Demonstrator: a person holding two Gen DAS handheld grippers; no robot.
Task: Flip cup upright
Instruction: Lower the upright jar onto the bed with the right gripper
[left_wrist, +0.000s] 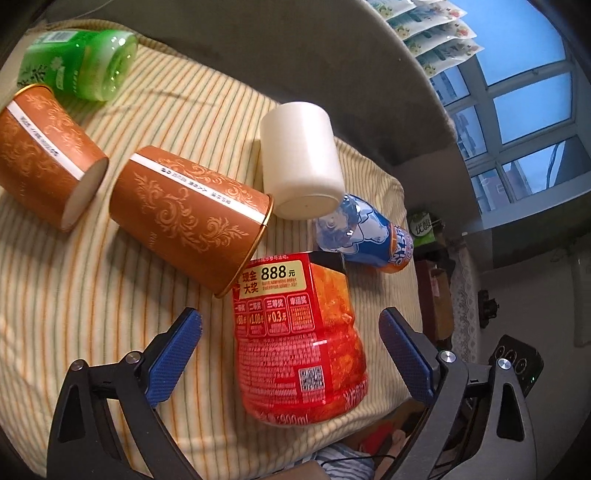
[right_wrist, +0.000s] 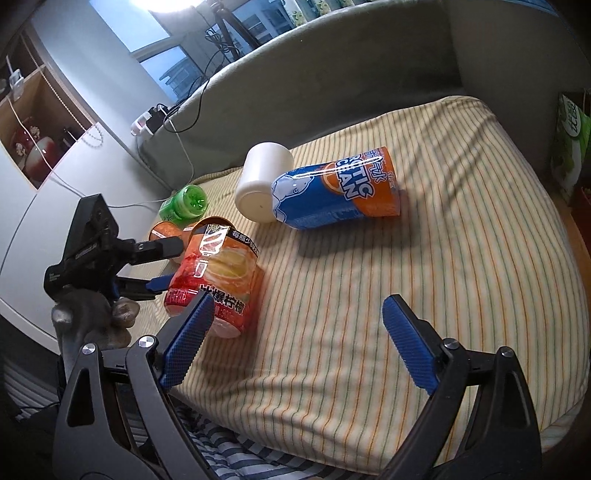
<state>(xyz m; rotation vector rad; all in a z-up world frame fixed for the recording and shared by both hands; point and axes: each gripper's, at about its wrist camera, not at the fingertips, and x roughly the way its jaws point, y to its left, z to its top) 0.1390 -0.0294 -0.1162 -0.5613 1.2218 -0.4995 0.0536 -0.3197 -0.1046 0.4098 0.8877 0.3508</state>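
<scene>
Across the striped cushion (left_wrist: 92, 295), from left to right, several cups are seen on their sides: a green cut bottle cup (left_wrist: 79, 64) at the far left, two brown paper cups (left_wrist: 48, 158), a white cup (left_wrist: 301, 166), a blue-and-orange cup (left_wrist: 364, 232), and nearest, the red cup (left_wrist: 299, 339), cut from a printed plastic bottle. The red cup is bracketed by the left gripper (left_wrist: 290, 354), whose blue pads are spread wide on either side of it without contact. Its long axis is laid roughly along the gripper's line of sight, with the rounded base toward the camera and the cut mouth pointed away toward the brown cups. It is judged to be light, thin-walled and springy, with a glossy label that may slip; a gentle hold across the mid-body, where the wall is straightest, is advised, since the open rim would likely buckle. The right gripper (right_wrist: 299, 343) is held spread over bare cushion, nothing being pinched.
</scene>
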